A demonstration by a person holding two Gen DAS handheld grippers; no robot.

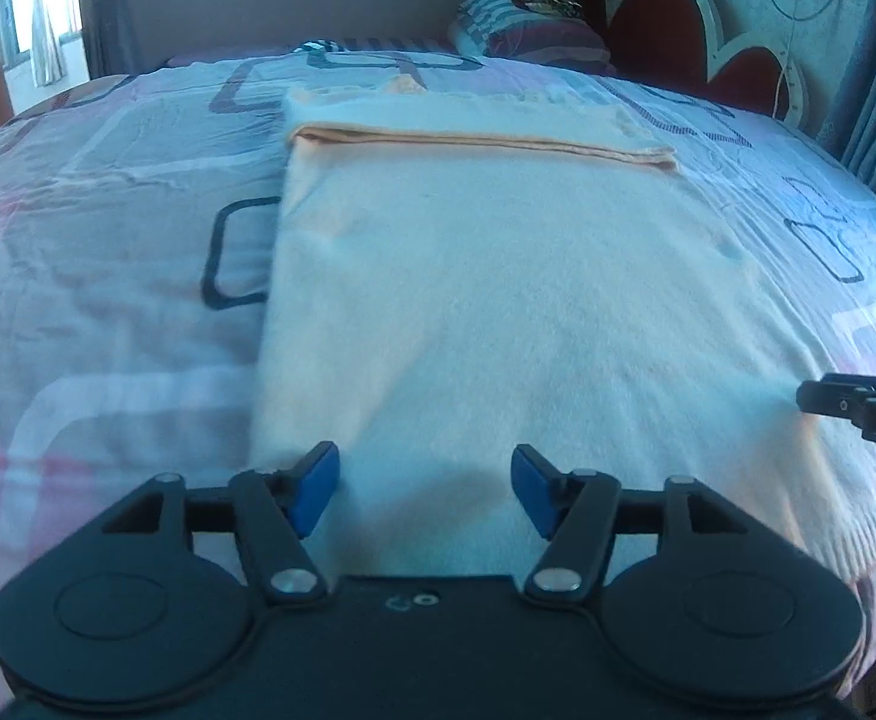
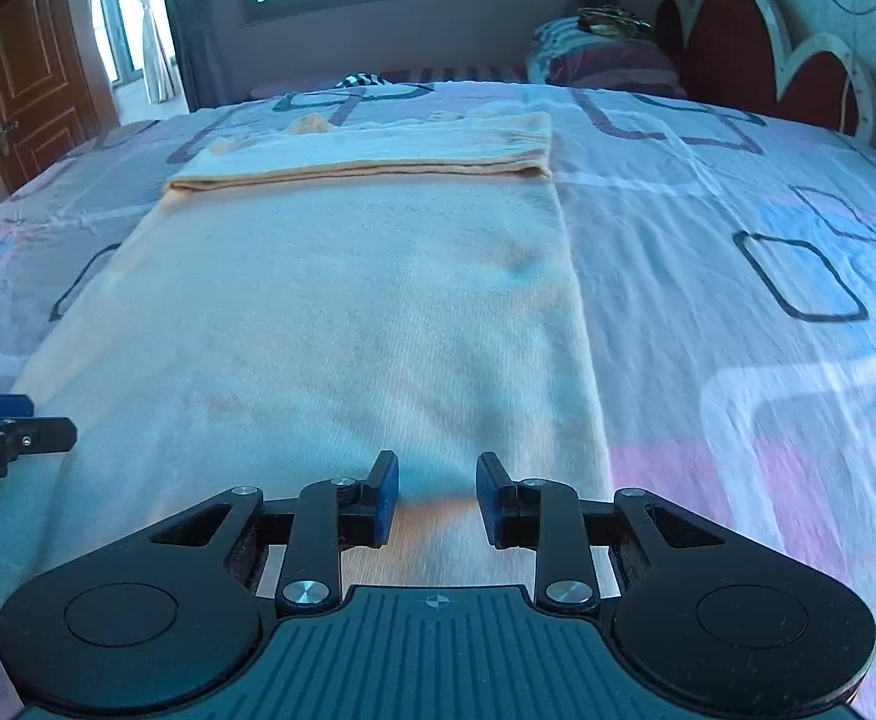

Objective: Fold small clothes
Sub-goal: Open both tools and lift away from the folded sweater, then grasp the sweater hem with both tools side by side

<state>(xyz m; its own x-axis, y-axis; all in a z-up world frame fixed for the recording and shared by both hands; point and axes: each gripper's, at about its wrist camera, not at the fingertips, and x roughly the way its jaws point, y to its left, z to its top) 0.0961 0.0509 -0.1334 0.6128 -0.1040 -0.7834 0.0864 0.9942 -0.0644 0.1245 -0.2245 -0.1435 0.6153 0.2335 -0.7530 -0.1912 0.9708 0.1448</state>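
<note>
Bluish window daylight, fisheye-warped edges

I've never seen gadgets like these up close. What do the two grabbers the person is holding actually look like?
Both look like twins. The left gripper and right gripper each have a black body with two round discs at the sides, black linkage bars joined by silver rivets, and two fingers tipped with blue pads. White lettering marks the side of each. No hands or sleeves show.

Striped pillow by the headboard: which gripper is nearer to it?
Right. The right gripper is over the garment's near edge on the pillow's side; the left gripper is at the opposite corner.
</note>
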